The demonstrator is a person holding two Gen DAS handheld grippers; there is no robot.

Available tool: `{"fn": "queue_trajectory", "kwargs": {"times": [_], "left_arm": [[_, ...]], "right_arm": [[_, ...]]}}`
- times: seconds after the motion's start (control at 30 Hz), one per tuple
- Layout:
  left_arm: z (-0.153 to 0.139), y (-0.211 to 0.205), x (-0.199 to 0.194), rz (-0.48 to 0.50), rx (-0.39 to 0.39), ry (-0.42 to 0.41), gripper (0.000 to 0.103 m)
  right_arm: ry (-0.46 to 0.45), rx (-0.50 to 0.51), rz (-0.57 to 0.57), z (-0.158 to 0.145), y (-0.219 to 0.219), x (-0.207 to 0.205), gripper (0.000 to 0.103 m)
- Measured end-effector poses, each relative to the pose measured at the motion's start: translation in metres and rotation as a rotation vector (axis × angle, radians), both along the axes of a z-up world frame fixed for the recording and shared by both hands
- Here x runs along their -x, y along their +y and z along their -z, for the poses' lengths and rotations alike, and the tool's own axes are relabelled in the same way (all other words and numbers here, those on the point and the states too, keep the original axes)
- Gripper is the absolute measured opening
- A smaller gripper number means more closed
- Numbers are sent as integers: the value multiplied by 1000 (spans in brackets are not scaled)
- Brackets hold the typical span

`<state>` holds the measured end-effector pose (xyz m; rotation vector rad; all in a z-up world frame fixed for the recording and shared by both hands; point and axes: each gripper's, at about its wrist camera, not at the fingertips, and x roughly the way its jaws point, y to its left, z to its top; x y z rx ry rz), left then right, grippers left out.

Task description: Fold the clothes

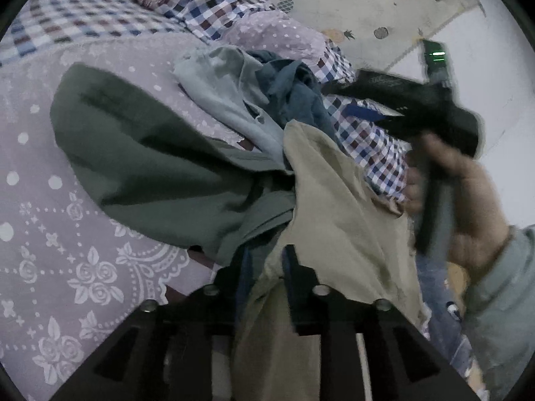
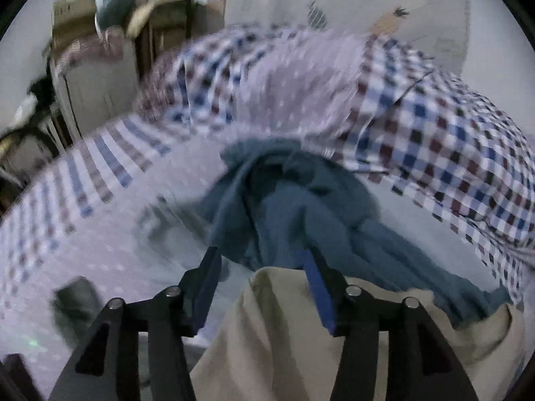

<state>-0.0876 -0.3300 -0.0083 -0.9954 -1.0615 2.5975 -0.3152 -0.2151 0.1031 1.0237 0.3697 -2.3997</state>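
Observation:
A beige garment point(image 1: 337, 220) hangs bunched from my left gripper point(image 1: 267, 262), whose fingers are shut on its cloth. An olive green garment point(image 1: 150, 157) drapes to the left of it, gathered at the same spot. Behind them lie a pale grey-blue garment point(image 1: 217, 83) and a dark teal garment point(image 1: 294, 97). The right gripper's black body point(image 1: 418, 100) shows at the right, held by a hand point(image 1: 468, 200). In the right wrist view my right gripper point(image 2: 262, 265) is open, over the edge of the beige garment point(image 2: 284, 341), with the teal garment point(image 2: 287, 200) just ahead.
The clothes lie on a bed with a lilac sheet point(image 1: 67, 234) printed with white dots and roses. A checked quilt point(image 2: 451, 153) is heaped at the back right. A pineapple-print wall point(image 1: 367, 6) stands behind, and cabinets point(image 2: 100, 83) stand at the far left.

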Motion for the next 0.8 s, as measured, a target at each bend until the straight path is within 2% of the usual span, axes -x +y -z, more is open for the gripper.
{"fn": "queue_trajectory", "kwargs": {"times": [0.03,0.07,0.1,0.13,0.17,0.3,0.47,0.7,0.8], "left_arm": [[-1,1,0,-1,9,-1,46],[-4,3,-3,-2,34,3,55],[-8,5,-7,-3,61,7,70],[-11,8,-10,-5,87,12,83],[-15,10,-14,-6,113,16,86],[-30,20,-28,-11,218,34,86],[-51,36,-45,3,336,65,86],[-97,77,-87,54,441,161,86],[-110,100,-106,84,472,173,86]], "right_arm": [[5,24,2,-11,8,-9,62],[14,50,2,-22,17,-19,66],[23,75,4,-33,28,-31,74],[30,96,7,-43,39,-44,78],[36,119,10,-53,50,-56,78],[44,201,29,-86,100,-111,82],[37,266,72,-107,159,-185,85],[16,345,172,-105,249,-286,87],[23,337,200,-100,279,-322,87]]}}
